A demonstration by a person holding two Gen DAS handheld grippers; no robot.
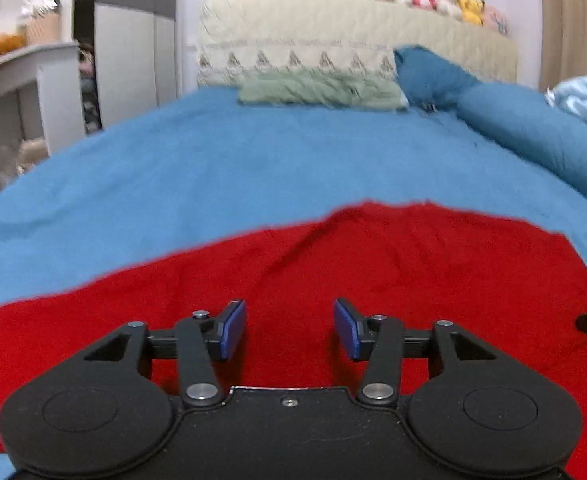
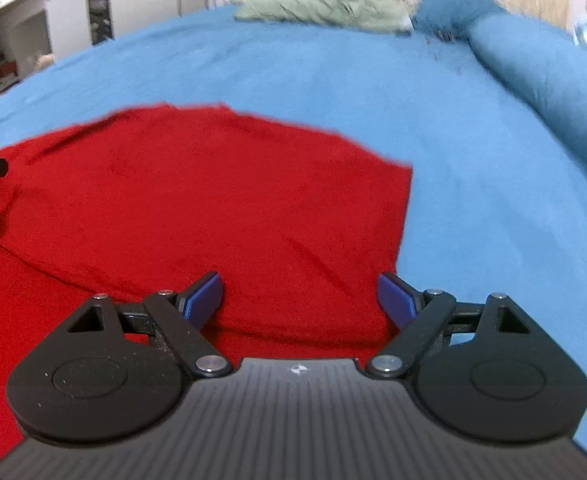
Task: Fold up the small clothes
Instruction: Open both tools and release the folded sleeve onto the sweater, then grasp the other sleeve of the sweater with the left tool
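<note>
A red garment (image 1: 373,264) lies spread flat on the blue bedsheet (image 1: 213,160), with a few shallow creases. My left gripper (image 1: 289,312) hovers low over the garment's near part, open, with nothing pinched between its blue pads. In the right wrist view the same red garment (image 2: 193,192) fills the left and centre, and a folded edge runs across its near left part. My right gripper (image 2: 299,284) is wide open over the garment's near right side. Its right finger (image 2: 397,296) sits at the cloth's right edge, where the blue bedsheet (image 2: 473,160) begins.
A green pillow (image 1: 321,90) and a blue pillow (image 1: 429,72) lie at the headboard (image 1: 333,28), which has plush toys on top. A rolled blue blanket (image 1: 533,132) runs along the right. A white desk (image 1: 21,76) and a wardrobe (image 1: 133,40) stand off to the left.
</note>
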